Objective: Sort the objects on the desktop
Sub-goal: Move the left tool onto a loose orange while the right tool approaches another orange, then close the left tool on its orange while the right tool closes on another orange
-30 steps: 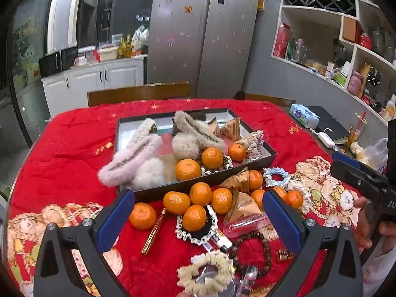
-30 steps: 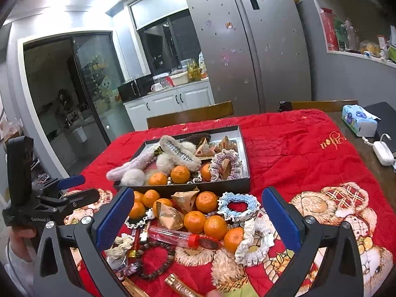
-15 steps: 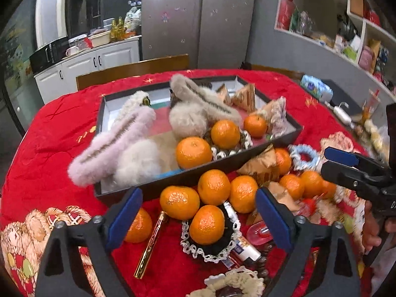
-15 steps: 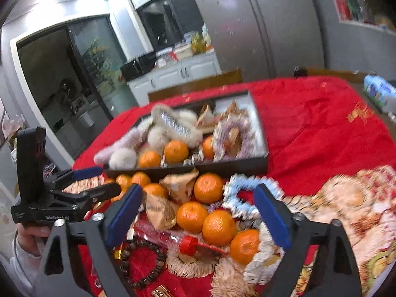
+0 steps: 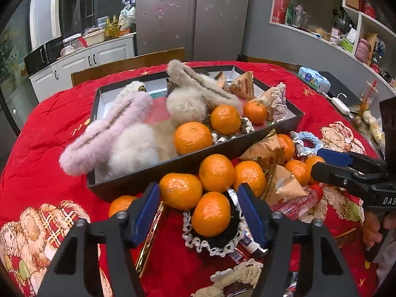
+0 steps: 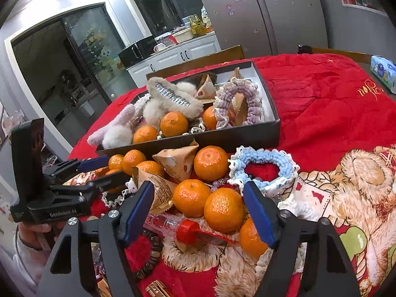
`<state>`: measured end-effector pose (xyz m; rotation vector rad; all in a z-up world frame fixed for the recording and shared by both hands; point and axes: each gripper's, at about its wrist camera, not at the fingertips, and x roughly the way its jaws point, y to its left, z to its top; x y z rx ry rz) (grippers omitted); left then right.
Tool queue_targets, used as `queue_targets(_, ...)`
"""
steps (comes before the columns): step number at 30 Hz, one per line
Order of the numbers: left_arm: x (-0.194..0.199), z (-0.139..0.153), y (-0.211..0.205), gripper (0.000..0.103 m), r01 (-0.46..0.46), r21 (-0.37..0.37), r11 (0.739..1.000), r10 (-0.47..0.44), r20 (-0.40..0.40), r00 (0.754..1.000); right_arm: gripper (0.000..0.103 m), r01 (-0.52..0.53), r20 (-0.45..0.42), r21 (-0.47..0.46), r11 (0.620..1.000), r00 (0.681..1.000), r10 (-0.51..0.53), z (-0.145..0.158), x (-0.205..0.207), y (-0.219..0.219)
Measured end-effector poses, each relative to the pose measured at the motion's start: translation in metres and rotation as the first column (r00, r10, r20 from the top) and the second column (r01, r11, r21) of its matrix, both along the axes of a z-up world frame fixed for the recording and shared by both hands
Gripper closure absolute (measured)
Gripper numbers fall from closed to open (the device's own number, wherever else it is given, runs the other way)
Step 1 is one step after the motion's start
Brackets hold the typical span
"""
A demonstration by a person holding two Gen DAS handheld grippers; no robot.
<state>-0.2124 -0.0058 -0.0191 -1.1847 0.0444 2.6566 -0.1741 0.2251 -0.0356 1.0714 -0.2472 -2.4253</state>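
Observation:
A black box (image 5: 193, 159) on the red cloth holds fluffy hair clips (image 5: 106, 133), three tangerines and snack packets. In front of it lies a pile of tangerines, packets and scrunchies. My left gripper (image 5: 199, 212) is closing over the pile, and two tangerines (image 5: 211, 214) sit between its blue pads without being squeezed. My right gripper (image 6: 199, 210) is also closing, with two tangerines (image 6: 224, 210) between its pads and no firm press visible. Each gripper shows in the other's view: the right gripper (image 5: 331, 165) and the left gripper (image 6: 99, 170).
A blue scrunchie (image 6: 262, 165), a red-capped tube (image 6: 188, 230), a bead bracelet (image 6: 151, 255) and a gold pen (image 5: 151, 235) lie around the pile. A tissue pack (image 5: 313, 79) sits far right. Chairs, fridge and shelves stand beyond the table.
Both grippers have come down and closer to the pile in front of the box. Their jaws have narrowed from wide open to framing the tangerines.

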Motion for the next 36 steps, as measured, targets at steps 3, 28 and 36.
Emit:
queue_targets(3,0.003,-0.003,-0.001,0.040,0.002,-0.018,1.000,-0.002,0.002,1.000,0.030,0.002,-0.004,0.016,1.000,1.000,-0.002,-0.002,0.002,-0.001)
queue_targets(28,0.027,-0.009,0.008,0.067,0.032,-0.026,0.999,-0.032,-0.011,0.999,0.053,0.052,-0.040,0.120,0.991,0.998,-0.048,-0.007,0.009,-0.006)
queue_targets(36,0.024,-0.012,0.005,0.067,0.033,0.019,0.999,-0.033,-0.002,0.999,0.058,0.049,-0.019,0.160,0.986,0.999,-0.047,-0.006,0.010,-0.005)
